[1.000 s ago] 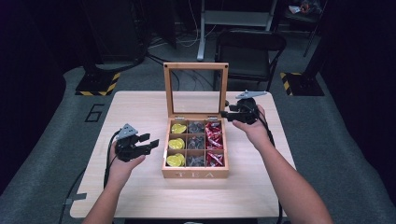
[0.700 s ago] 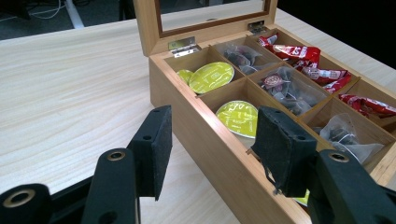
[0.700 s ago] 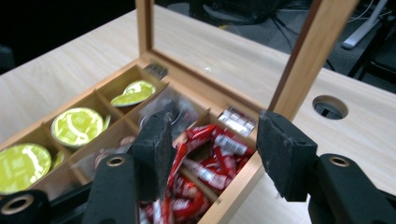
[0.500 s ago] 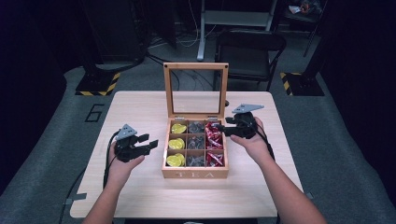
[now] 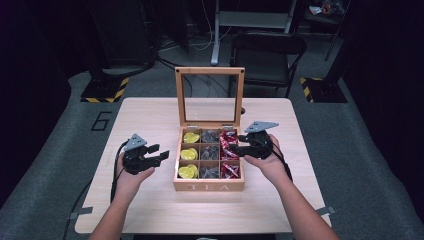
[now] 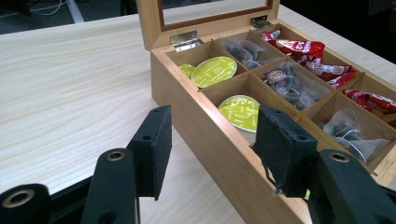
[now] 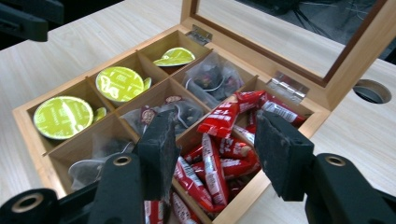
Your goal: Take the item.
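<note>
A: Right gripper view is showing the right gripper [image 7: 212, 156] hanging over the box's [image 7: 28, 122] right column, where the red sachets [image 7: 219, 140] are lying heaped.

B: Which way are they running?

A: Mostly lengthwise, near to far down the column, just below and ahead of the jaws. Those have just been closing a little, yet they are standing partly open with nothing gripped.

B: And the other hand?

A: In the high view the left gripper [image 5: 159, 154] is waiting over the tabletop [image 5: 150, 115], just left of the box, jaws half open and empty too. The right gripper is sitting far nearer the sachets, so I'd judge the pick falls to it.
</note>
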Available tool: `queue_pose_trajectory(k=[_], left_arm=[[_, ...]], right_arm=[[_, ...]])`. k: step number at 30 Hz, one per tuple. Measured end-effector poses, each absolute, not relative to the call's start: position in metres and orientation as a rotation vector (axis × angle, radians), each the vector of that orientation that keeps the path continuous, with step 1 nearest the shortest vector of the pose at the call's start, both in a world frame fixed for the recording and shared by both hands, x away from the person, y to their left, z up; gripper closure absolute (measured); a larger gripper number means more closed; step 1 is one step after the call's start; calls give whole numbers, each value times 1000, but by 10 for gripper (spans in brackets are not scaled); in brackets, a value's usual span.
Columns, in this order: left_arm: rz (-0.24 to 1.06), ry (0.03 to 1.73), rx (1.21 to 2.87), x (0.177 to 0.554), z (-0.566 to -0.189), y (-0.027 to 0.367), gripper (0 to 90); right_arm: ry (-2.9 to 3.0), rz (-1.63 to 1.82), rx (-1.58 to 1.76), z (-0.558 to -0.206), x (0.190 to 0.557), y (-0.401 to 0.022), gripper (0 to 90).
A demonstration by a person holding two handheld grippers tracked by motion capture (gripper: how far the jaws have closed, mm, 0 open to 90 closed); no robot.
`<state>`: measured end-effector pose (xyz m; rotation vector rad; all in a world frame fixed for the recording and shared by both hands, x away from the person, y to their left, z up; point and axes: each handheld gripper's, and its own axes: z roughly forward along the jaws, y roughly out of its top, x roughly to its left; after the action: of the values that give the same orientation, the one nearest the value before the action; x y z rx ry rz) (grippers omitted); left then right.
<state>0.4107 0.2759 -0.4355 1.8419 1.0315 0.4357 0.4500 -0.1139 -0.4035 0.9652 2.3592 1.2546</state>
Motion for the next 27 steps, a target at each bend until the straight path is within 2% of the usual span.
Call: queue_pose_trajectory(k=[14,27], left_arm=[[430,1032,1845,410,-436,275,463],[430,1037,1847,410,-438,275,460]], right_arm=[[2417,1250,890,-415,429,-105,557],[2476,1226,901,-437,421,-101,579]])
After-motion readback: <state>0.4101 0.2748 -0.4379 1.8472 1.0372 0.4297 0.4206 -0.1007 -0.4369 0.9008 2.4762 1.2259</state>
